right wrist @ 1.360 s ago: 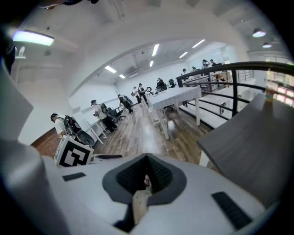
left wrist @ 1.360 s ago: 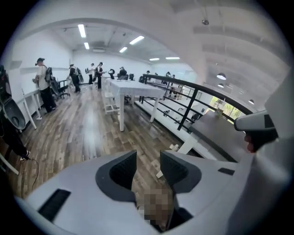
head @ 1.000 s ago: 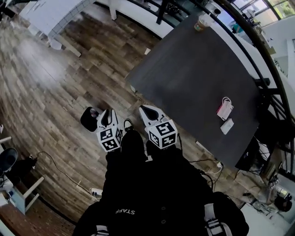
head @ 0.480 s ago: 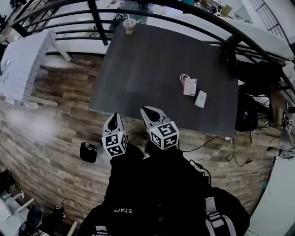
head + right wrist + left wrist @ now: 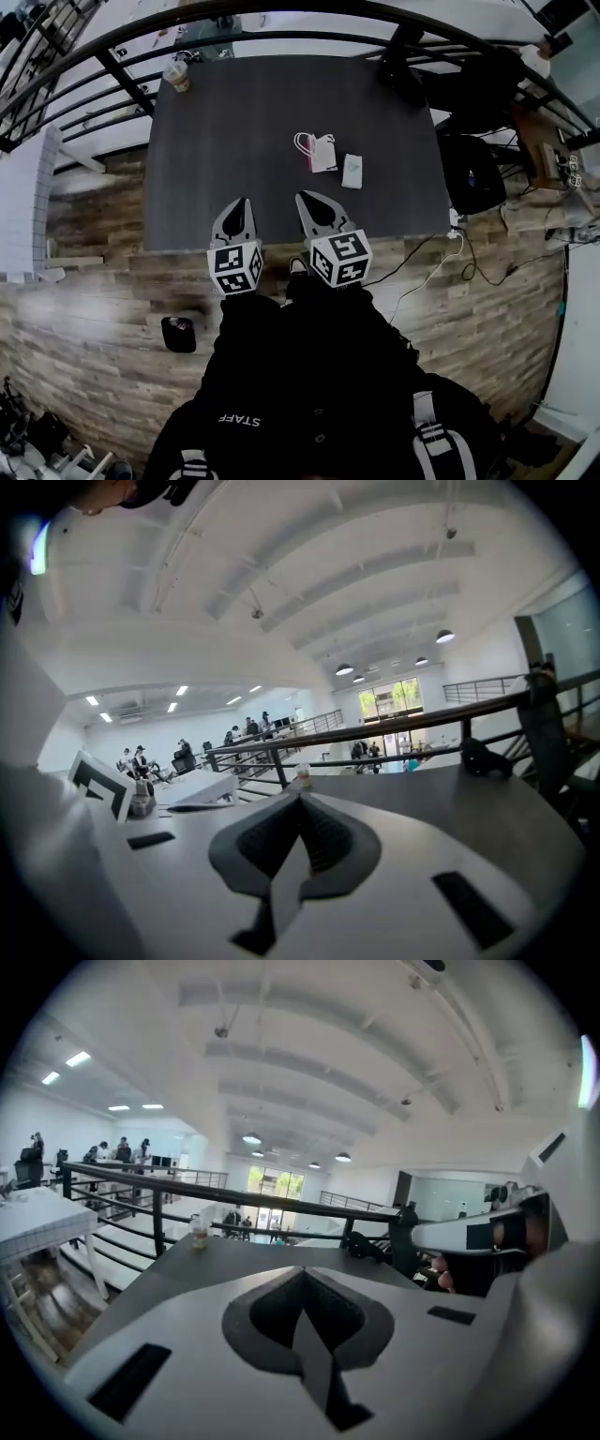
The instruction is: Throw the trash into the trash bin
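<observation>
On the floor at my lower left stands a small black trash bin [image 5: 178,334]. On the dark grey table [image 5: 234,141] lie a pink-and-white pouch with a white cord [image 5: 322,153] and a small white box [image 5: 352,171]. A plastic cup with a drink [image 5: 175,75] stands at the table's far left corner, also seen as the cup [image 5: 199,1232] and the cup [image 5: 303,775]. My left gripper [image 5: 244,202] and right gripper [image 5: 303,198] hover side by side over the table's near edge. Both are shut and empty; the shut left gripper [image 5: 302,1271] and shut right gripper [image 5: 300,800] point across the table.
A black railing [image 5: 281,14] runs behind the table. A black bag [image 5: 469,173] and cables [image 5: 422,272] lie on the wooden floor at the right. A white table [image 5: 23,206] stands at the left. People stand far off in the hall.
Both grippers have swung away from the bin on the floor and risen to the table's near edge. The bin now sits behind them at lower left.
</observation>
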### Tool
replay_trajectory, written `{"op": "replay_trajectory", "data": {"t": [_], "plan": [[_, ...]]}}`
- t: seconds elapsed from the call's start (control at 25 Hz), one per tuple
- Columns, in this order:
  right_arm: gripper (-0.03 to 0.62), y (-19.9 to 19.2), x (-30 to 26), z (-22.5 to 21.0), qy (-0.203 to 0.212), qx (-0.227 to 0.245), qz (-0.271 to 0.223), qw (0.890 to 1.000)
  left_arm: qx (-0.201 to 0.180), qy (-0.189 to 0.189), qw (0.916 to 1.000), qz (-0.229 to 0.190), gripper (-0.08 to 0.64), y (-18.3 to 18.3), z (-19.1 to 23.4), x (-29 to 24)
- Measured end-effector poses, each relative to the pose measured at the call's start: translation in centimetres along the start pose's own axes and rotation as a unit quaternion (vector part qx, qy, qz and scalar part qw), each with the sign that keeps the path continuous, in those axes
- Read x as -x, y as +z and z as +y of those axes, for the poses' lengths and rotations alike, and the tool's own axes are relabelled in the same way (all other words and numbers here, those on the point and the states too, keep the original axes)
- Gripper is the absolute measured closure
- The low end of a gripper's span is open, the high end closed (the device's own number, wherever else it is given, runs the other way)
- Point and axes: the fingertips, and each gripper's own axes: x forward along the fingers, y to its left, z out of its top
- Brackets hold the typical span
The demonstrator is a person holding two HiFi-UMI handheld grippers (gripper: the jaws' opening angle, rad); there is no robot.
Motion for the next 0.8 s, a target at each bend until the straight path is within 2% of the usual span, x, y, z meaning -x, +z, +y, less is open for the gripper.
{"op": "replay_trajectory", "data": {"t": [0.36, 0.64, 0.8], "plan": [[0.578, 2.8, 6.3, -8.0, -0.085, -0.008, -0.049, 0.995, -0.045, -0.095, 0.9941, -0.03, 0.558, 3.6, -11.6, -3.8], [0.578, 4.0, 8.6, -10.5, -0.105, -0.006, -0.07, 0.992, -0.07, -0.11, 0.9904, -0.044, 0.56, 5.3, -15.2, -4.5], [0.578, 3.5, 8.8, -11.8, -0.107, -0.01, -0.068, 0.992, -0.053, -0.114, 0.9916, -0.029, 0.56, 4.4, -15.7, -5.3]]}}
